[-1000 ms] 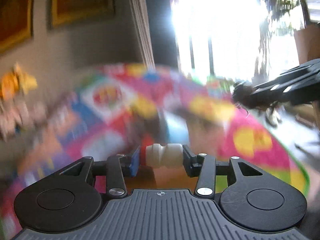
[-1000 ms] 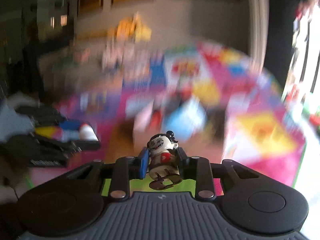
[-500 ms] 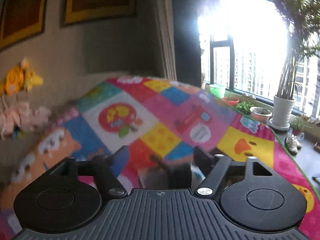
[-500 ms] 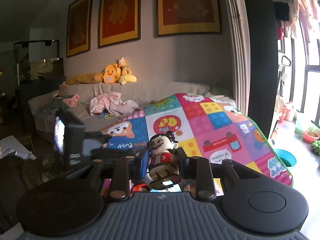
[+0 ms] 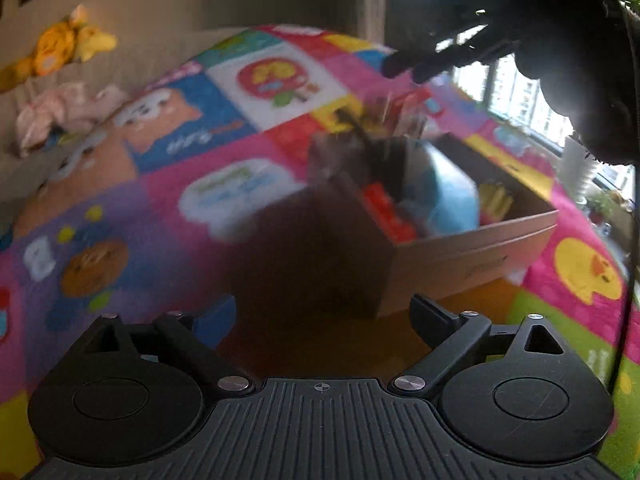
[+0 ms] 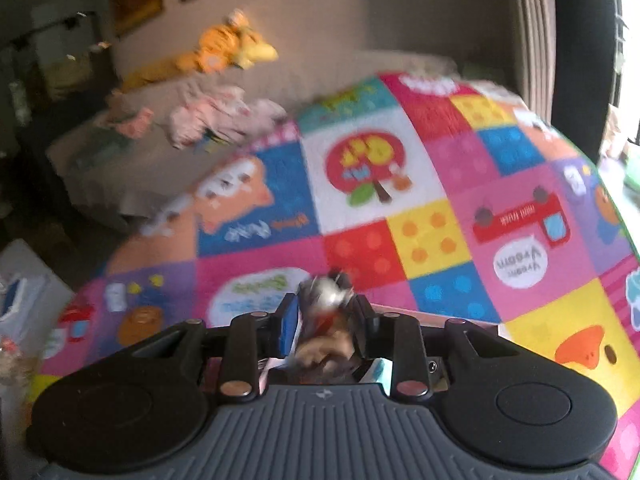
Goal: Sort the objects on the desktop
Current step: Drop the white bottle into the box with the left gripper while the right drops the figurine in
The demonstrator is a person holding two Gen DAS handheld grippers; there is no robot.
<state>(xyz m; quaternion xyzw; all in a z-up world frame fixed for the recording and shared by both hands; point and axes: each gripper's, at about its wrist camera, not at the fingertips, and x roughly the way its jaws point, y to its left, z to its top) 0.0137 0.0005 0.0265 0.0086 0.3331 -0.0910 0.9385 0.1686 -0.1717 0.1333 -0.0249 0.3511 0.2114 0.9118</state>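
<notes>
We see the left gripper [image 5: 320, 320] with jaws spread wide and still opening, nothing between them, pointed down at a colourful play mat [image 5: 168, 216]. Just ahead sits an open cardboard box [image 5: 472, 248] on the mat, blurred, with a blue thing and a red thing inside; we can't tell what they are. The right gripper [image 6: 326, 320] has its jaws narrow and easing apart, with a small figurine [image 6: 326, 312] between the pads, dark hair on top, pale face, reddish body; it is motion-blurred and we can't tell if the pads press it or just flank it. In the left wrist view the right gripper shows as a dark shape at upper right, above the far side of the box. Below the figurine in the right wrist view we see a pale box edge [image 6: 440, 316]. Behind the mat, a sofa [image 6: 168, 168] carries a yellow plush toy [image 6: 228, 50] and pink clothes [image 6: 216, 118].
</notes>
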